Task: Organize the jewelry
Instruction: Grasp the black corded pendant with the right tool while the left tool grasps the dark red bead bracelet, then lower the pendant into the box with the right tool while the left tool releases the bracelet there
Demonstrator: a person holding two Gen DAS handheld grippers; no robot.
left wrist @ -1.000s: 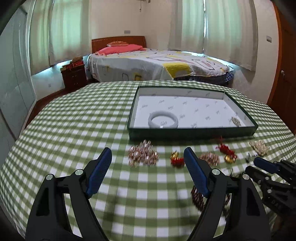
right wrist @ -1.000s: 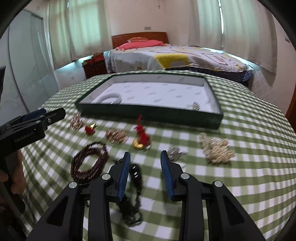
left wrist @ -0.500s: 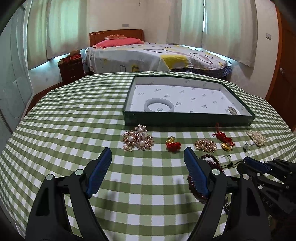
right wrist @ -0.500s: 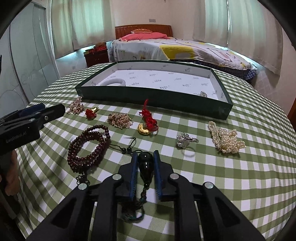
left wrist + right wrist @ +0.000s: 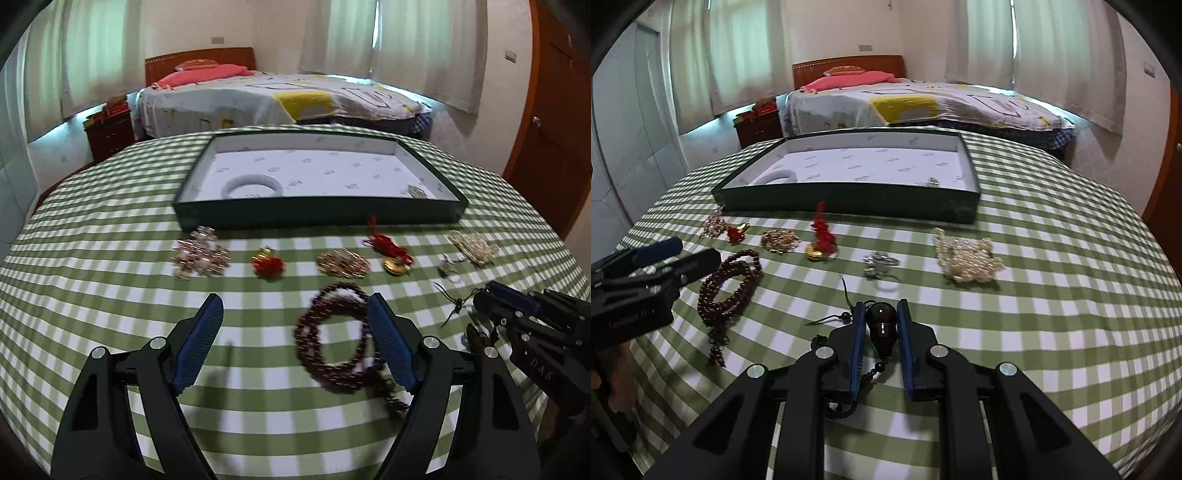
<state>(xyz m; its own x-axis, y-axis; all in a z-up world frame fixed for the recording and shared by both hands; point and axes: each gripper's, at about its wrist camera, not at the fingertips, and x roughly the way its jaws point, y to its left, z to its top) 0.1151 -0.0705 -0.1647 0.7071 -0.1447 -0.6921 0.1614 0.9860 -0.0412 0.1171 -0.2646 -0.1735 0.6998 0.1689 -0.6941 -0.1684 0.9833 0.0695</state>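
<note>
Lifted since a moment ago, the dark gourd-shaped pendant [image 5: 882,325] sits pinched in the right claw [image 5: 882,334] low in the frame. Left claw [image 5: 295,332] gapes wide above the dark red bead strand [image 5: 332,343] on the green checked worktop [image 5: 110,266]. Beyond, upper centre, the green white-lined tray [image 5: 317,216] holds a white bangle [image 5: 254,185].

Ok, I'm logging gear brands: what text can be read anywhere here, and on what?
"DAS": on the body of the right hand-held gripper, which clamps a dark pendant.
"GenRobot AI": on the body of the left hand-held gripper; blurred, so this reading is uncertain.
Repeated small print on the white liner of the green tray: too small to read.
</note>
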